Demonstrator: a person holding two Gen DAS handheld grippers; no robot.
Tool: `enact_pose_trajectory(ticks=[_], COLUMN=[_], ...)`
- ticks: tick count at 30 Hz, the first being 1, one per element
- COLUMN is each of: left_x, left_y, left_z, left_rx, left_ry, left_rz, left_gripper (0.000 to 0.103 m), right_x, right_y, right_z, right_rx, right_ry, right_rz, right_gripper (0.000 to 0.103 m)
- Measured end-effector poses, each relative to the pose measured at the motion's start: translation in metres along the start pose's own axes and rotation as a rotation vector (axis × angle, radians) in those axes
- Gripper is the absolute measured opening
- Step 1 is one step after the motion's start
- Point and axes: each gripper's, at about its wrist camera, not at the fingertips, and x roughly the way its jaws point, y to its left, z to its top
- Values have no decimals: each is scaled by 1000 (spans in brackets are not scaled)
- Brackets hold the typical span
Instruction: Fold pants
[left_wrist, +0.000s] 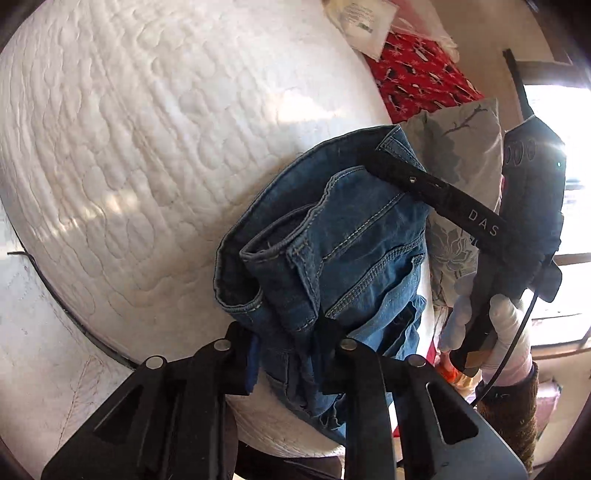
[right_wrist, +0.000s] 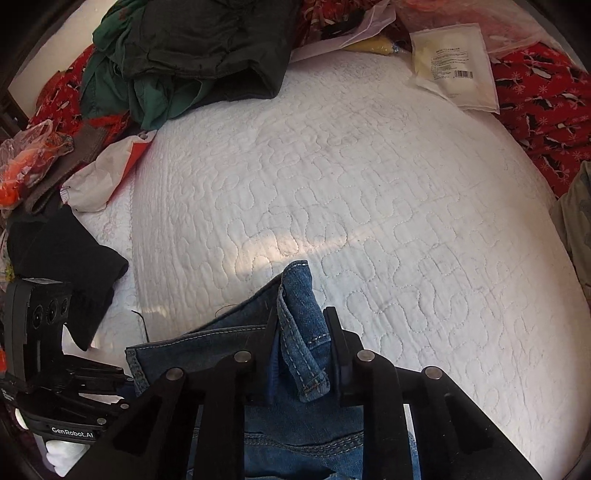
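- Left tongs (left_wrist: 291, 354) and right tongs (right_wrist: 301, 350) each clamp the jeans (left_wrist: 332, 240), bunched at the bed's (left_wrist: 129, 147) near edge.
- Best practice: raise both grips evenly, align hems, lay flat.

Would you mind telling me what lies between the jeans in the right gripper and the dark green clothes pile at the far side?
Only bare white quilted mattress lies between the jeans and the green clothes pile, as the right wrist view shows.

Your right gripper (right_wrist: 301, 363) pinches a bunched fold of the blue denim pants (right_wrist: 295, 328) (waistband seam showing) above the white quilted mattress (right_wrist: 369, 206).
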Motion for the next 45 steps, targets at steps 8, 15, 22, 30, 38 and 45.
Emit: enact_pose_trajectory(ticks=[8,15,22,30,38,45], left_x=[-36,-12,100,94,56,51], left_y=[-97,-207,-243,-216,-186,-167], left_z=[-37,-112,-240,-275,-217,-191], left_rx=[323,716,1119,1283,960,768], left_ry=[-122,-122,60,52,196,345], left_rz=[49,77,299,446,304,196], left_gripper=[19,20,20,22,33,33], right_x=[-103,-177,-160,-187,-166,-133], right_y=[-27,-87,-148,-158,-151,-136], right_z=[-48,-172,-342,-430,-394,-374], right_rx=[145,396,754,967,1049,1132], right_ry=[-201,-361,-276,-398,-531,-527], right_rz=[55,58,-79,-58,227,422], right_gripper=[20,24,31,52,70,71])
